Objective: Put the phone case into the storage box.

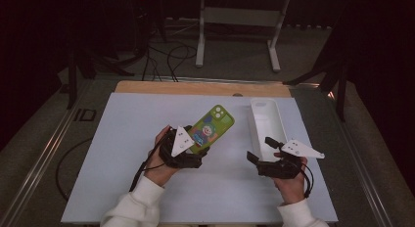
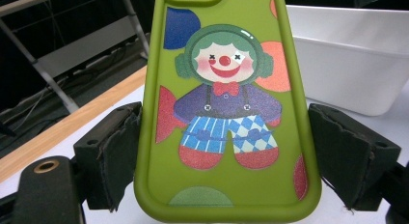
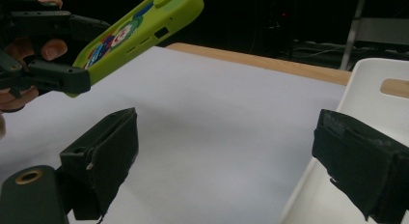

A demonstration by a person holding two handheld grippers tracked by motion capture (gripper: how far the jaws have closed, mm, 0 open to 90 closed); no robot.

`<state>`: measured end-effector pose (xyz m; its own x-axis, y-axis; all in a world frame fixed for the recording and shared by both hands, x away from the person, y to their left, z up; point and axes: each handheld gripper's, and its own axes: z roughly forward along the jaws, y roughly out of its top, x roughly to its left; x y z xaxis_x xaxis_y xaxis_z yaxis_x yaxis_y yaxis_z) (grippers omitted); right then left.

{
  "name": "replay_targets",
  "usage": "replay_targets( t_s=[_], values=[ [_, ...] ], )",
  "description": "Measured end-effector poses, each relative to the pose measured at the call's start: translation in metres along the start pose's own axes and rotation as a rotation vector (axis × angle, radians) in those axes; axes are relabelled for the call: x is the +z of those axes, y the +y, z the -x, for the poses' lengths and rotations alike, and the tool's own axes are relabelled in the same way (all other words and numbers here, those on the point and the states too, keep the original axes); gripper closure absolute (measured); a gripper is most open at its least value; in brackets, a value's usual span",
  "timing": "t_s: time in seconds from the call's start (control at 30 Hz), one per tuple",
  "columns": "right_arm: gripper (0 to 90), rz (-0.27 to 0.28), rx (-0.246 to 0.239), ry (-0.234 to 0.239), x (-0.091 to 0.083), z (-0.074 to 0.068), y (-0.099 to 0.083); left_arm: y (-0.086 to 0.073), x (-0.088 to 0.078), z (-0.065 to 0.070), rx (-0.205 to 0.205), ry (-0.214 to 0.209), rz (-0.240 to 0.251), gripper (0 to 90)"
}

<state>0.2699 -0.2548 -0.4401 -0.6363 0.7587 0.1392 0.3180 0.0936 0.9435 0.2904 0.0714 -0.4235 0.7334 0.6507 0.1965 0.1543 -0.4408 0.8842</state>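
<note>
Dim room, black surroundings; white table (image 1: 147, 188) evenly lit with soft shadows; pictures slightly grainy, soft

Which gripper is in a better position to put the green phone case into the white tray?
Left. The left gripper already holds the green phone case lifted off the table, beside the white tray. The right gripper is open and empty.

high: overhead, forward-down | gripper views: close, low | shared: phone case (image 2: 226, 113)

a white table (image 1: 147, 188) with a wooden far edge carries a white tray (image 1: 266, 120).
</note>
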Motion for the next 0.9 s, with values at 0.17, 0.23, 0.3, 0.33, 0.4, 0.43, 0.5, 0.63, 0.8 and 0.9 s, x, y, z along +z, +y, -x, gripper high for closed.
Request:
replay_targets(
  t_s=[0.17,0.23,0.3,0.33,0.4,0.43,0.5,0.63,0.8,0.9],
  values=[
    [9.1,0.004,0.001,0.013,0.004,-0.002,0.005,0.001,0.001,0.003,0.007,-0.01,0.007,15.9],
    [9.1,0.003,0.0,0.018,0.006,-0.003,0.006,0.002,0.001,0.004,0.009,-0.012,0.006,15.9],
    [9.1,0.003,-0.004,0.021,0.007,-0.004,0.008,0.002,0.001,0.005,0.013,-0.013,0.01,15.9],
    [9.1,0.005,-0.002,0.026,0.008,-0.005,0.009,0.003,0.001,0.006,0.013,-0.015,0.01,16.0],
    [9.1,0.007,0.002,0.029,0.009,-0.005,0.01,0.003,0.001,0.006,0.015,-0.022,0.014,15.9],
    [9.0,0.008,0.002,0.031,0.01,-0.006,0.011,0.003,0.001,0.007,0.018,-0.024,0.017,15.9],
    [9.0,0.008,0.003,0.035,0.011,-0.006,0.012,0.003,0.002,0.008,0.019,-0.027,0.021,15.9],
    [9.1,0.009,-0.001,0.04,0.013,-0.008,0.015,0.004,0.003,0.01,0.02,-0.03,0.027,15.9],
    [9.1,0.014,0.005,0.048,0.016,-0.011,0.019,0.004,0.005,0.014,0.029,-0.043,0.021,15.9],
    [9.1,0.007,0.002,0.054,0.018,-0.013,0.021,0.005,0.007,0.017,0.035,-0.054,0.017,15.9]
  ],
)
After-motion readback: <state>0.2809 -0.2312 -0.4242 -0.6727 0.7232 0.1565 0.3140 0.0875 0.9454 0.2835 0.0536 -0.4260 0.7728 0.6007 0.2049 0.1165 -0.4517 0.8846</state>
